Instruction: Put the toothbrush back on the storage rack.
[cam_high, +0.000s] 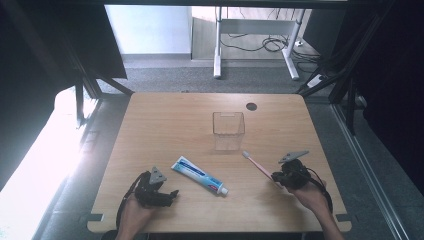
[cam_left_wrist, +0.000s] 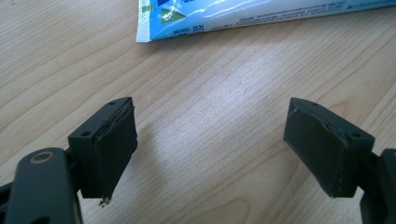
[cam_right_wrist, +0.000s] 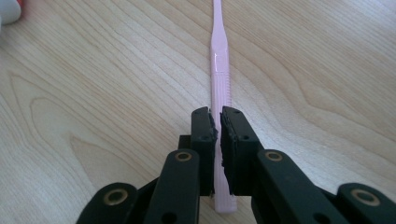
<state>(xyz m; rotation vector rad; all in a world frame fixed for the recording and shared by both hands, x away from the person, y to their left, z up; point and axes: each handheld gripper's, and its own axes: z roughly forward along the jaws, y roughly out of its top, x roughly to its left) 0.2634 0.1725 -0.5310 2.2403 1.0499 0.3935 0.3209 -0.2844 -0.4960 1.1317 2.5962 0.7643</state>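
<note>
While the left gripper (cam_left_wrist: 210, 149) stands spread just short of the toothpaste (cam_left_wrist: 261, 14), the right gripper (cam_right_wrist: 217, 121) pinches the pink toothbrush (cam_right_wrist: 218, 70).

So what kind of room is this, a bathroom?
More likely a lab or office set up for recording. The table stands inside a dark metal frame, with a desk and loose cables on the carpet behind.

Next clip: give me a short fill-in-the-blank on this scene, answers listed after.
1. The right hand-held gripper is shut on the pink ____.
2. The left hand-held gripper has its jaws ____.
3. The toothpaste tube lies ____ the two grippers.
4. The clear cup stands ____ on the table.

Answers: toothbrush; open; between; upright
</note>
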